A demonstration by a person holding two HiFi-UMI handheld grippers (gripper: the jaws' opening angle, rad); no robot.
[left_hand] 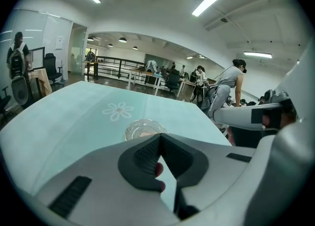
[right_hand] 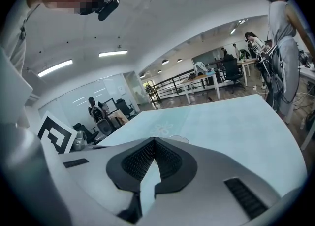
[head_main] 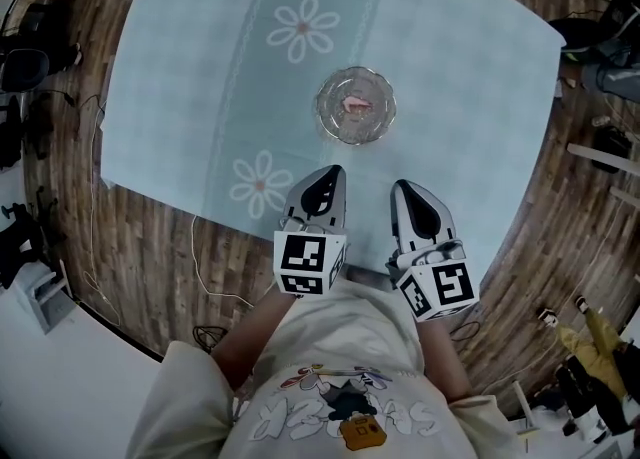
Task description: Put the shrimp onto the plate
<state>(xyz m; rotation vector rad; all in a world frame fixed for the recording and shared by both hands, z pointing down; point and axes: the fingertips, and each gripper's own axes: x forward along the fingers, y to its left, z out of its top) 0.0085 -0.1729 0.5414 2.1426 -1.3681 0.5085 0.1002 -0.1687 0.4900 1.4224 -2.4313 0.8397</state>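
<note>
A clear glass plate (head_main: 356,119) stands on the pale blue tablecloth (head_main: 200,77), and a small pink shrimp (head_main: 356,103) lies in its middle. My left gripper (head_main: 329,173) and right gripper (head_main: 401,188) sit side by side at the table's near edge, a short way short of the plate, tips pointing at it. Both are shut with jaw tips touching. In the left gripper view my left gripper (left_hand: 158,136) has the plate (left_hand: 141,128) just beyond its tips, and a small pink-red patch shows in the gap behind the pads. My right gripper (right_hand: 154,140) holds nothing.
The cloth carries white flower prints (head_main: 303,28). Wooden floor (head_main: 130,247) surrounds the table, with a thin cable (head_main: 205,277) at the near left and gear at the left edge. People (left_hand: 227,84) and desks stand far behind the table.
</note>
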